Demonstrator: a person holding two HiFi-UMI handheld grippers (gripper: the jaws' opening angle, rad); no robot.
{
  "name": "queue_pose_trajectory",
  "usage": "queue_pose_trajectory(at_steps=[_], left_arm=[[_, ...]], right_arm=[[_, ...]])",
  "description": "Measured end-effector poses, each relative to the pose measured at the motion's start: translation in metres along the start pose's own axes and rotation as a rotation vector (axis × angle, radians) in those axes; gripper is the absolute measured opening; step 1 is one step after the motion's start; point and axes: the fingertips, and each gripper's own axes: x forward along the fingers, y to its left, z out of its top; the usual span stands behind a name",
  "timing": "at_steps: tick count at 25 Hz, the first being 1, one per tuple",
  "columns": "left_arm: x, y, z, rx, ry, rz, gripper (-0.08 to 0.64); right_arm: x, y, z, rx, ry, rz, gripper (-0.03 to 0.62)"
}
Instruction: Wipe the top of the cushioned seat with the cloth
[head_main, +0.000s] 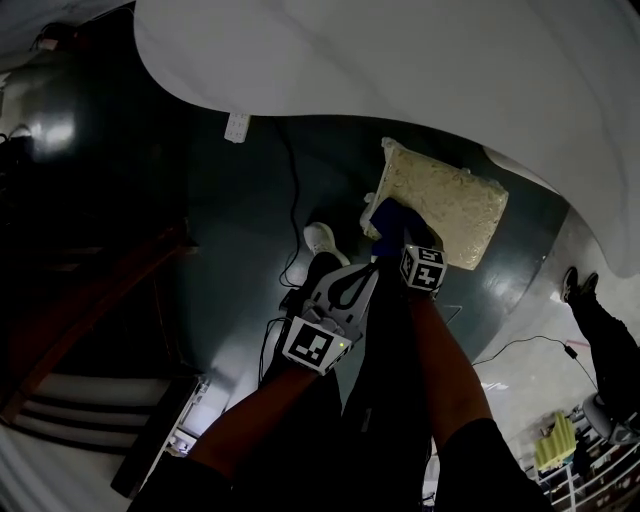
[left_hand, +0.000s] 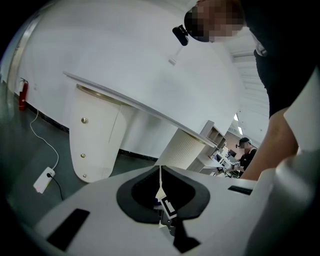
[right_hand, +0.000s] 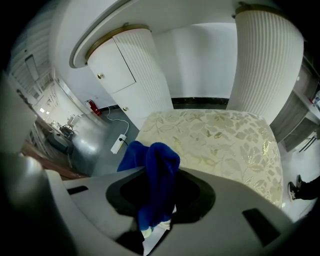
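The cushioned seat (head_main: 447, 205) has a cream, leaf-patterned top and stands on the dark floor ahead of me; its top (right_hand: 215, 142) fills the middle of the right gripper view. My right gripper (head_main: 395, 222) hangs at the seat's near left corner, shut on a blue cloth (right_hand: 152, 172) that bunches up between its jaws (head_main: 388, 214). My left gripper (head_main: 345, 290) is held lower and to the left, away from the seat, jaws closed together with nothing between them (left_hand: 160, 192).
A large white curved counter (head_main: 400, 70) overhangs the seat, with white ribbed pillars (right_hand: 265, 65) and cabinet doors (right_hand: 117, 65) behind. A power strip (head_main: 237, 127) and black cable (head_main: 293, 215) lie on the floor left. My shoe (head_main: 322, 240) is near the seat. Another person stands far right (head_main: 605, 330).
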Motion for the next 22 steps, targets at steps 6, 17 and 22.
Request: queue_pose_trajectory(at_steps=[6,17,22], left_arm=[[0.014,-0.01,-0.003,0.02,0.009,-0.023,0.023],[0.029,-0.037,-0.006,0.031,0.022,-0.056,0.023],[0.039,-0.048,-0.019,0.039,0.047,-0.073,0.023]], right_arm=[[-0.001,-0.018,-0.001,-0.004,0.0,0.0,0.124],[-0.012,-0.046,-0.006,0.008,0.019,-0.007,0.123],[-0.016,-0.065,-0.008,-0.016,0.032,-0.002,0.123]])
